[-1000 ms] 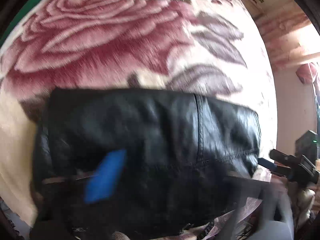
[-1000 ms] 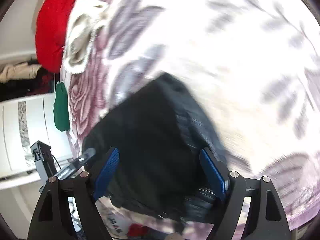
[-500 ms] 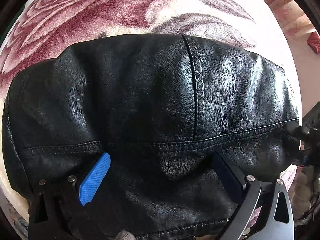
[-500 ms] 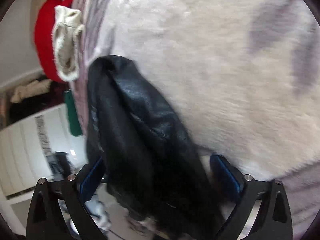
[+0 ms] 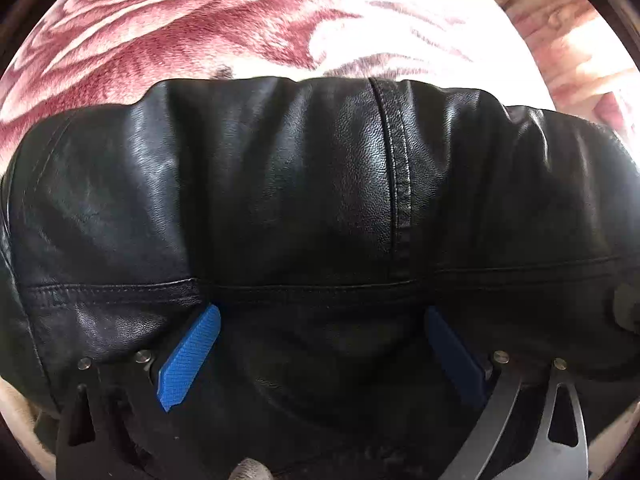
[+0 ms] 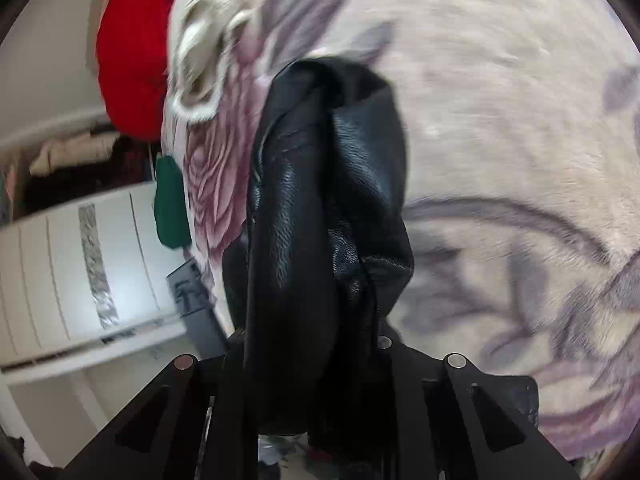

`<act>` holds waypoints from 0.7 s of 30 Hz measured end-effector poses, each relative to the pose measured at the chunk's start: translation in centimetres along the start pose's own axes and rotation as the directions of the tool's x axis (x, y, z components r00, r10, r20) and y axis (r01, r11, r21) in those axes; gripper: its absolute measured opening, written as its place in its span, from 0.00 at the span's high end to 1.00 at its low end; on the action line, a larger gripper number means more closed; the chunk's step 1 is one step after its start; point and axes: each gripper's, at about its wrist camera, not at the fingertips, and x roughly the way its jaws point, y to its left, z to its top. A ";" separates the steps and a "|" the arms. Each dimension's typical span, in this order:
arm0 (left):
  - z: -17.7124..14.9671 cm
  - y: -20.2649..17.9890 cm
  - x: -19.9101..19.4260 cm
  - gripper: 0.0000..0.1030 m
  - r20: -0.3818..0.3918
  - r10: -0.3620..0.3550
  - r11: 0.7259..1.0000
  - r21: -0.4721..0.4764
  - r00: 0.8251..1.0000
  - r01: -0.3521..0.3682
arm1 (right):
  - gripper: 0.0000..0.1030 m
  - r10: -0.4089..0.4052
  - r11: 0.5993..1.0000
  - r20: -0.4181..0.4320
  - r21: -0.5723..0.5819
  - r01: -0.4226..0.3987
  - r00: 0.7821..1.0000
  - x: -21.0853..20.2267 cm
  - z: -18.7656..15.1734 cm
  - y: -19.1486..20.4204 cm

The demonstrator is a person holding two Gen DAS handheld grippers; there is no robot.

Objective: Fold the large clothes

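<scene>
Holding the black leather jacket [image 6: 328,208] was the big job for us at this moment. Our right gripper [image 6: 312,344] had its two fingers squeezed tight on a thick bunch of it, and the bunch stuck up toward 12 o'clock in the right view. Our left gripper [image 5: 320,344] had its blue pads [image 5: 188,360] wide apart, one at 8 o'clock and one at 4 o'clock, with the jacket bulging between them. It was not pinching anything.

The jacket lay on the rose blanket [image 5: 160,40], filling the middle of the left view.

We thought a few things could go wrong. Leather is smooth and heavy, so the bunch could slip out of the right fingers. With only one side held, the other side could sag and spoil the fold. The fuzzy blanket could drag along too.

A red thing [image 6: 132,48] and a cream woolly thing [image 6: 200,48] sat at 11 o'clock in the right view. We saw no words or labels anywhere.
</scene>
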 end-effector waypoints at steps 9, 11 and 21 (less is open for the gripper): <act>-5.2 10.6 -8.0 0.00 0.131 -0.149 0.961 -0.212 0.980 0.174 | 0.82 -0.302 0.944 -0.081 -0.168 0.286 0.950 4.9 -3.1 12.6; -8.5 14.7 -11.4 0.00 0.182 -0.119 0.943 -0.288 0.976 0.169 | 0.82 -0.358 0.923 -0.093 -0.183 0.338 0.929 6.6 -4.3 14.2; -24.1 26.2 -14.6 0.00 0.181 0.005 0.774 -0.623 0.983 0.111 | 0.82 -0.666 0.738 -0.150 -0.277 0.615 0.731 25.6 -8.6 20.5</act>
